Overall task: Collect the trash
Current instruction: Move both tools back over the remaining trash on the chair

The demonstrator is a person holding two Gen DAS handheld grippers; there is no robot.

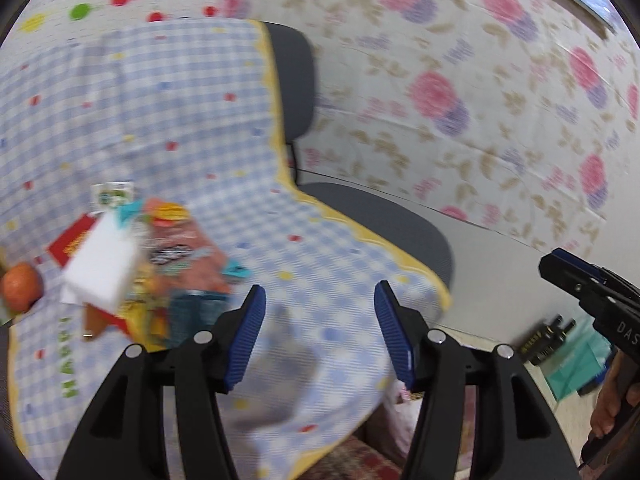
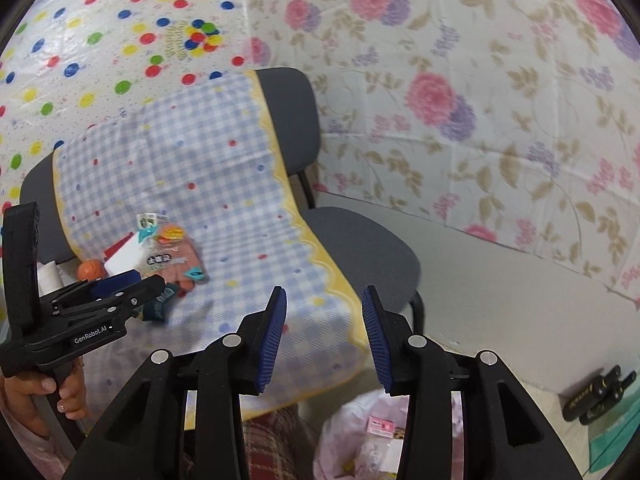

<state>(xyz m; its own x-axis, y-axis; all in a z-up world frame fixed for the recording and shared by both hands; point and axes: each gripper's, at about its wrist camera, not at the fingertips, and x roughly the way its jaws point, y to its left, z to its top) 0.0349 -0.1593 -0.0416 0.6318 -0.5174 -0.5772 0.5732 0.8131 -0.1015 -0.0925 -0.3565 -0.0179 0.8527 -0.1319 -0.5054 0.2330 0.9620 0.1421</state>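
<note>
A pile of trash lies on a blue checked cloth [image 1: 312,264] draped over a grey chair [image 1: 384,216]: a white block [image 1: 102,262], an orange snack wrapper [image 1: 180,248], a red card [image 1: 70,240] and a small white packet [image 1: 112,194]. An orange fruit [image 1: 20,286] sits at its left. My left gripper [image 1: 320,332] is open and empty, just right of the pile. It also shows in the right wrist view [image 2: 120,284]. My right gripper [image 2: 324,336] is open and empty above the cloth's front edge. The pile shows in the right wrist view [image 2: 160,252].
A pink trash bag [image 2: 360,432] with wrappers inside stands on the floor below the chair's front. Two black bottles [image 2: 596,398] and a teal box [image 2: 616,436] lie on the floor at right. Flowered and dotted sheets [image 2: 480,100] cover the wall behind.
</note>
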